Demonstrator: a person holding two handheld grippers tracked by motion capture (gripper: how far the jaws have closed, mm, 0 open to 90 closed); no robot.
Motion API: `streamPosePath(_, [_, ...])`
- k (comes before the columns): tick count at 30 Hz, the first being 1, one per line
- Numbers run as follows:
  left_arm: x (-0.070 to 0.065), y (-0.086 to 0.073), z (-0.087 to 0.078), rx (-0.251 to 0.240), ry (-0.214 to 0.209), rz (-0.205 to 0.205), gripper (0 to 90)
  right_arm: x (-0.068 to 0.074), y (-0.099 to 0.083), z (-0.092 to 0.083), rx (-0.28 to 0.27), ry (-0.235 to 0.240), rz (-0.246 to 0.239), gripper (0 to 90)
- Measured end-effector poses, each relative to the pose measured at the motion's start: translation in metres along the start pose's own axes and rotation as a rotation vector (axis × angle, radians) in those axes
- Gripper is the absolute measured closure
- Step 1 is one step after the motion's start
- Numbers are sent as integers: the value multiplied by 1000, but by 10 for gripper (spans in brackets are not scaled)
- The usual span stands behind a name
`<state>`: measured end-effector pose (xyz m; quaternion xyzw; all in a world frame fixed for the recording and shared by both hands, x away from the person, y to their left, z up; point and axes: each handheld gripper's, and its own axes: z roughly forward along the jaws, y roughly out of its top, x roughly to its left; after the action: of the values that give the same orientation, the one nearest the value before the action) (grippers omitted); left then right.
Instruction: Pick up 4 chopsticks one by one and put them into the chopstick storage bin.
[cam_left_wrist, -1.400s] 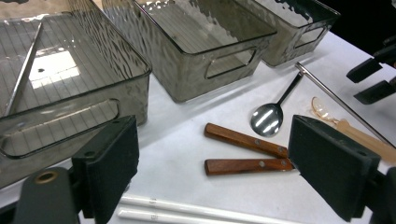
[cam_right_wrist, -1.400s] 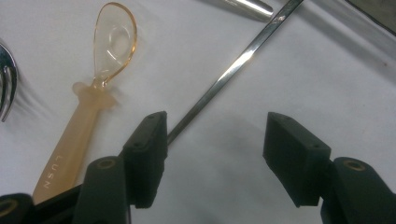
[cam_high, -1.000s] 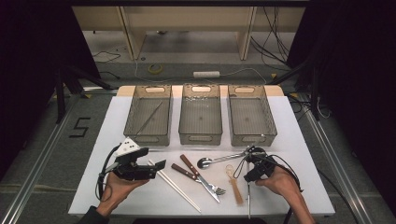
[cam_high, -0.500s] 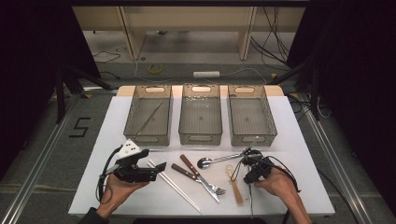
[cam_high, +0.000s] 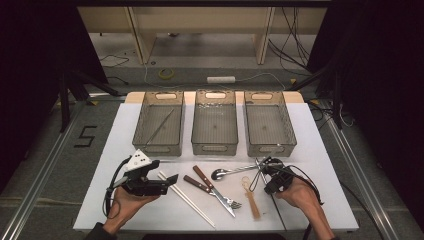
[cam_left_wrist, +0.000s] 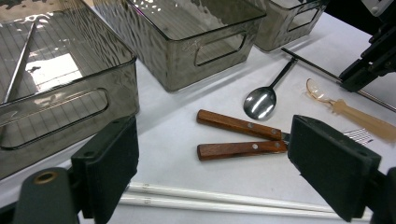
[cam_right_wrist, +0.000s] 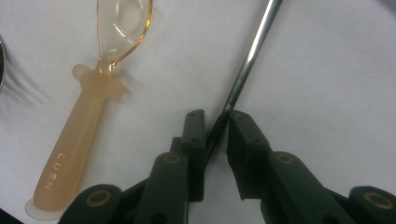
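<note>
High view: the tabletop (cam_high: 320, 150) carries three smoked bins, and the left bin (cam_high: 142, 120) already holds one metal rod. The loose cutlery lies in front of them. The right gripper (cam_high: 265, 169) is set over the metal chopstick (cam_high: 258, 164) at the right end of that row. The left gripper (cam_high: 173, 179) hovers near the white chopsticks (cam_high: 187, 200).

Left gripper view: its fingers (cam_left_wrist: 112, 163) are spread wide with nothing between them, above the wooden handles (cam_left_wrist: 238, 125) and short of the steel spoon (cam_left_wrist: 260, 101).

Right gripper view: the fingers (cam_right_wrist: 194, 140) stand narrow, with the metal chopstick (cam_right_wrist: 250, 56) flat on the tabletop between them. A slit remains at one side, so a firm pinch is not yet shown. The amber spoon (cam_right_wrist: 79, 135) lies just beside them.

Risk: the smooth, thin rod may roll or squirt out as the pads meet. Held near one end, it may also pivot and droop when lifted.

Against the earlier frames, the right fingers have just been closing around the rod. Both hands and the cutlery are otherwise unmoved.
</note>
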<state>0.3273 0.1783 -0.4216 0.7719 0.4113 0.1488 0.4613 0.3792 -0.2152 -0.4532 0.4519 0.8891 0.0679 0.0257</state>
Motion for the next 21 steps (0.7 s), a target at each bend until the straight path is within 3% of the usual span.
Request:
streamPosePath(13, [-1, 0, 0, 2, -1, 5, 158, -8, -2, 0, -15, 9, 36, 854])
streamPosePath(21, [0, 0, 1, 3, -1, 7, 158, -10, -3, -2, -30, -4, 29, 865])
